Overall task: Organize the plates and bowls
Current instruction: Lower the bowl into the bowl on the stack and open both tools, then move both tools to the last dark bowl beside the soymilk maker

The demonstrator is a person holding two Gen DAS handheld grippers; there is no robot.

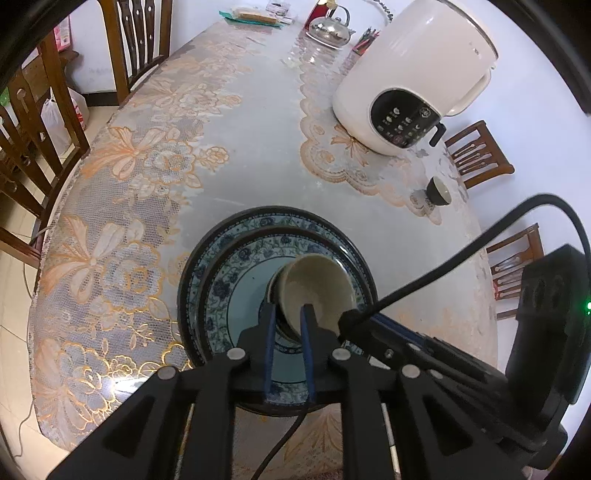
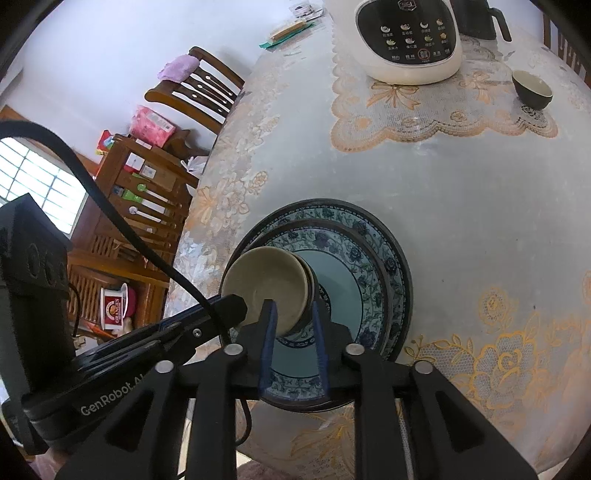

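Two blue-flowered plates are stacked near the table's front edge, the smaller plate (image 1: 240, 266) (image 2: 354, 269) on the larger plate (image 1: 295, 221) (image 2: 393, 254). At their centre stands a cream bowl (image 1: 317, 288) (image 2: 266, 280), seemingly nested in a second bowl whose dark rim shows under it. My left gripper (image 1: 288, 312) straddles the bowl's near wall, one finger inside and one outside, pads narrowly off it. My right gripper (image 2: 292, 315) straddles the opposite wall with a wider gap. Both are open. A small dark bowl (image 1: 437, 190) (image 2: 532, 86) sits alone further back.
A white rice cooker (image 1: 406, 74) (image 2: 406, 37) stands on a lace mat at the back right. A steel kettle (image 1: 330, 29) and packets lie at the far end. Wooden chairs (image 1: 48, 122) ring the table (image 1: 251, 147). A cluttered shelf (image 2: 140, 192) stands to the left.
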